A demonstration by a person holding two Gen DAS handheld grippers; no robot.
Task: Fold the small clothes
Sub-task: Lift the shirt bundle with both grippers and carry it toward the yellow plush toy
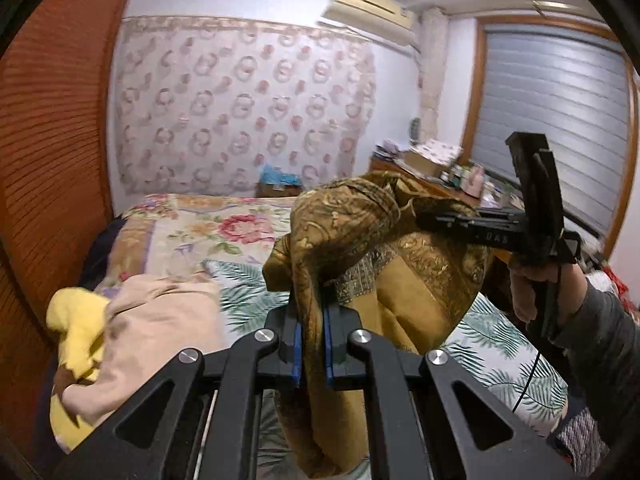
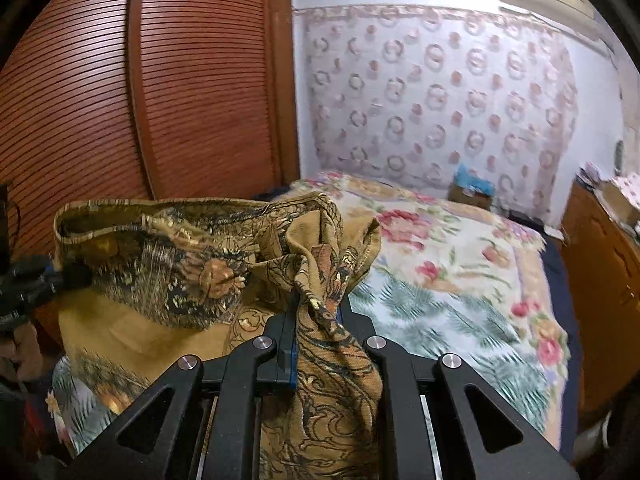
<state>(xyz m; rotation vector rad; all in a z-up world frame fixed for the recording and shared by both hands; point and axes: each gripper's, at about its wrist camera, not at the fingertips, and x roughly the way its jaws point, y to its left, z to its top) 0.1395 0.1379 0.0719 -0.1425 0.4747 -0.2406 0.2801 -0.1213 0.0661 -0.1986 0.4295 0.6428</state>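
The ochre patterned cloth (image 1: 352,240) hung in the air above the bed (image 1: 192,232), stretched between the two grippers, one bunched edge passing through each pair of jaws. The bed carried a floral and leaf-print cover; a beige garment (image 1: 160,320) and a yellow garment (image 1: 76,320) lay heaped at its near left. A slatted wooden wardrobe (image 2: 160,100), a floral wall hanging (image 2: 440,100) and a cluttered dresser (image 1: 432,168) stood around. The left gripper (image 1: 311,344) had its jaws narrowed tight on the cloth. The right gripper (image 2: 316,332) likewise clamped a gathered fold of it.
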